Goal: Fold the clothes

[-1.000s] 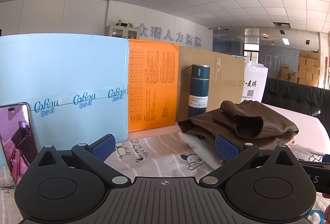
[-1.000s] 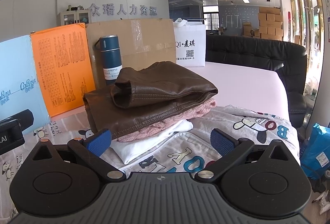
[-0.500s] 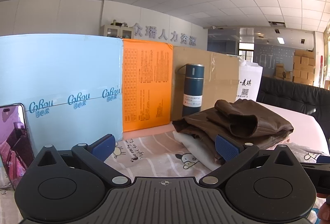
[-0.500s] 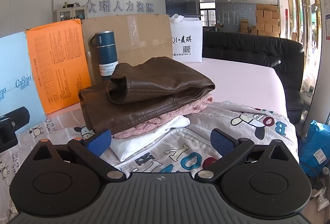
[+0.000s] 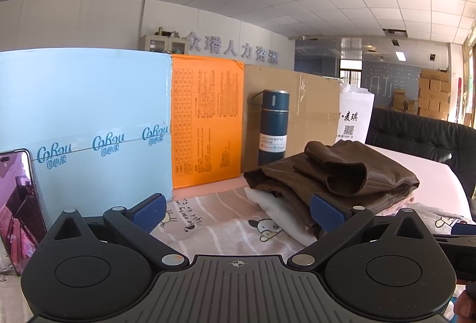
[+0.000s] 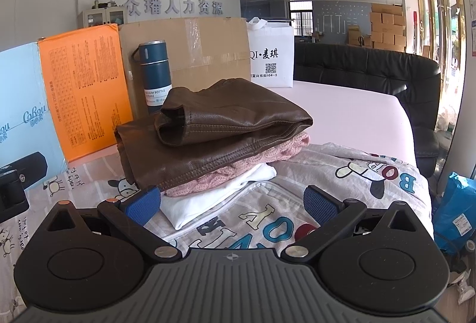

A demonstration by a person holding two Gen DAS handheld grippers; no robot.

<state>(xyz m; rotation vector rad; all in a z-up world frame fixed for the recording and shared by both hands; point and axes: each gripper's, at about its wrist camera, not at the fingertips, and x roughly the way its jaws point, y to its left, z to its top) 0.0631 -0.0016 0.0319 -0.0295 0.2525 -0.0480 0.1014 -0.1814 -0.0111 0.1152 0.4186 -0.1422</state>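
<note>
A folded brown leather jacket (image 6: 226,132) tops a stack, with a pink knit (image 6: 267,156) under it and a white garment (image 6: 220,198) at the bottom. The same brown jacket (image 5: 342,174) lies right of centre in the left wrist view. The stack rests on a cartoon-print sheet (image 6: 342,174). My right gripper (image 6: 232,204) is open, just in front of the stack's near edge, nothing between its fingers. My left gripper (image 5: 238,210) is open too, to the stack's left, its right blue pad (image 5: 327,213) overlapping the white garment's edge in view.
A dark blue vacuum bottle (image 6: 156,76) stands behind the stack, before a cardboard box (image 6: 202,46), an orange box (image 6: 86,90) and a light blue box (image 5: 83,120). A white bag (image 6: 272,55) sits further right. A phone (image 5: 17,210) leans at left. A black sofa (image 6: 372,76) lies beyond.
Both grippers have drawn back and risen slightly from the stack, so it sits a little lower and smaller in view. Jaws stay open; the stack has not moved.
</note>
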